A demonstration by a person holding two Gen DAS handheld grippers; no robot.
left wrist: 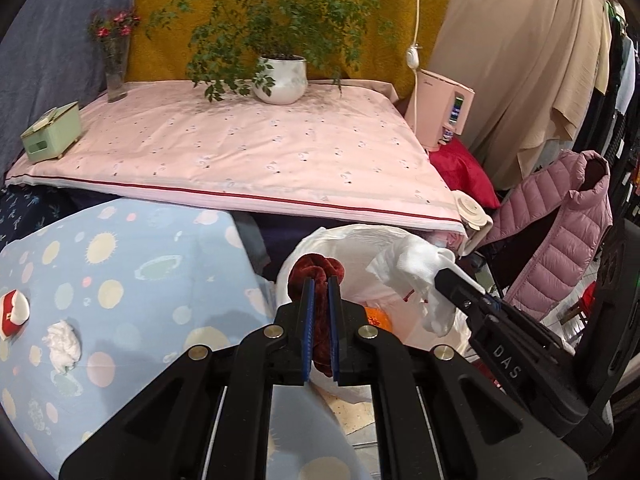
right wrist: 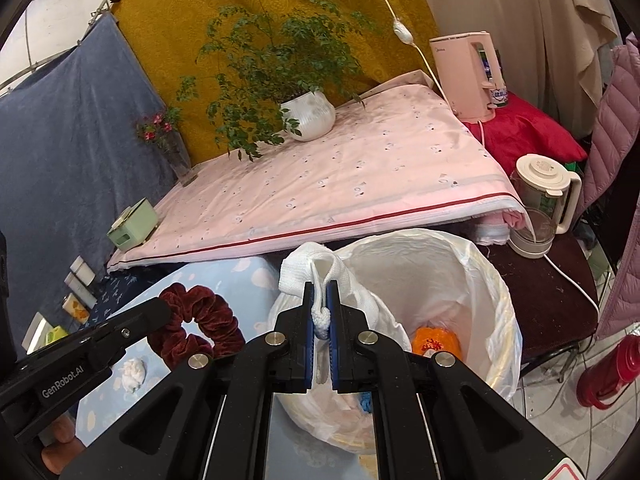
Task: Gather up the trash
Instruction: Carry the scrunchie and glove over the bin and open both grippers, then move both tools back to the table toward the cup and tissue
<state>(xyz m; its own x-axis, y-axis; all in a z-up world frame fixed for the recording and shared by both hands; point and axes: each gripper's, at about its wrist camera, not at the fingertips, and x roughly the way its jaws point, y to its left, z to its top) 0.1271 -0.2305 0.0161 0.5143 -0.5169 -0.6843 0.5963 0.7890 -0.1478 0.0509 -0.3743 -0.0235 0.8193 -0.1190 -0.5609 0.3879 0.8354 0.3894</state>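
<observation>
Left gripper (left wrist: 320, 284) is pinched on a dark red scrunchie (left wrist: 318, 276), jaws pressed against the fabric, held at the near rim of the bin bag (left wrist: 320, 240). In the right wrist view the scrunchie (right wrist: 204, 320) hangs over the edge of the blue spotted cloth (right wrist: 248, 276), just left of the bag.

Far left on the blue spotted cloth (left wrist: 132, 264): a red-and-white item (left wrist: 14, 312), identity unclear, and beside it a crumpled white tissue (left wrist: 62, 344) lying loose. The same tissue (right wrist: 134, 372) shows below the left gripper (right wrist: 160, 308) in the right wrist view.

Behind, on the pink sheet (left wrist: 240, 148): a green box (left wrist: 52, 132) at the left edge, a vase of red flowers (left wrist: 116, 68), a potted plant (left wrist: 280, 76) at centre.

Right gripper (right wrist: 320, 292) is clamped on a white rag (right wrist: 316, 272), held at the left rim of the bag (right wrist: 492, 280). The bag stands open; an orange item (right wrist: 436, 340) lies inside. In the left wrist view the rag (left wrist: 416, 268) is over the bag mouth, in the right gripper (left wrist: 444, 276).

Right of the bag: a white kettle (right wrist: 544, 196), a pink appliance (right wrist: 468, 72) on a red cushion (right wrist: 532, 132), a pink jacket (left wrist: 560, 232), a red flask (right wrist: 612, 364) on the floor.
</observation>
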